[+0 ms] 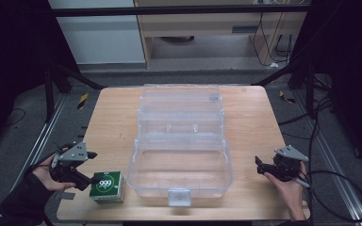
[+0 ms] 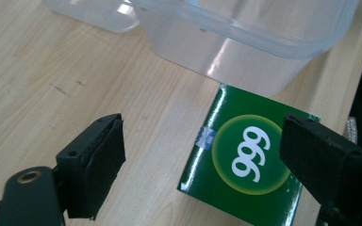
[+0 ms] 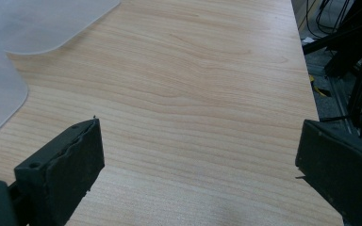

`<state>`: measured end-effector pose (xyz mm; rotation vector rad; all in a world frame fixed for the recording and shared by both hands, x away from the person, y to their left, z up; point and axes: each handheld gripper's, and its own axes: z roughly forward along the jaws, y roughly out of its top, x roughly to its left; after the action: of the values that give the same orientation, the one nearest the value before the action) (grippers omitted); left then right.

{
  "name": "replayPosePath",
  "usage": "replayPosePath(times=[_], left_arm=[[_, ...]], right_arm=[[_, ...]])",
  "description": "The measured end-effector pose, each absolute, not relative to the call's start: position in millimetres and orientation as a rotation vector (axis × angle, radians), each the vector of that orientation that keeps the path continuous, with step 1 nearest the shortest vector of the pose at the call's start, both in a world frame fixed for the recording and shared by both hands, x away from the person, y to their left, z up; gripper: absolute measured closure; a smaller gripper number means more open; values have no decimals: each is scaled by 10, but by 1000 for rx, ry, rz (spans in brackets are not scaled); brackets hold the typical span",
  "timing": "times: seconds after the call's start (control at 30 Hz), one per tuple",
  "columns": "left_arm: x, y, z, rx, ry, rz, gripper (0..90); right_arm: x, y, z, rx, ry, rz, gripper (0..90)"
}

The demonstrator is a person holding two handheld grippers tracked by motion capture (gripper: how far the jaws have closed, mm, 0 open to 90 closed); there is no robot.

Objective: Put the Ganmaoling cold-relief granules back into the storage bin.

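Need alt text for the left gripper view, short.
Left claw open over a green box marked 999, lying on a wooden table; one jaw stands clear to the side, the other overlaps the box's edge. A clear plastic case sits just beyond.

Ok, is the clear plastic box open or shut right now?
Open. The clear plastic box has its lid folded back flat on the table, and the bin looks empty.

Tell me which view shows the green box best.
The left gripper view: the green box is close, its white 999 readable, between open jaws. The high view shows it small at the left gripper. The right gripper view looks across bare table.
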<state>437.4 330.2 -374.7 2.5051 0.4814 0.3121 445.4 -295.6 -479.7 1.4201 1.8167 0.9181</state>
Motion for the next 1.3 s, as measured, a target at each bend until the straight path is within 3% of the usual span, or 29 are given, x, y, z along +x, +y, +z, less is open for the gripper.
replayPosePath(times=[1.3], left_arm=[[4293,2982,-4059,2727,235,184,56]], right_arm=[[4466,-2951,-4820,1423,1857,895,6]])
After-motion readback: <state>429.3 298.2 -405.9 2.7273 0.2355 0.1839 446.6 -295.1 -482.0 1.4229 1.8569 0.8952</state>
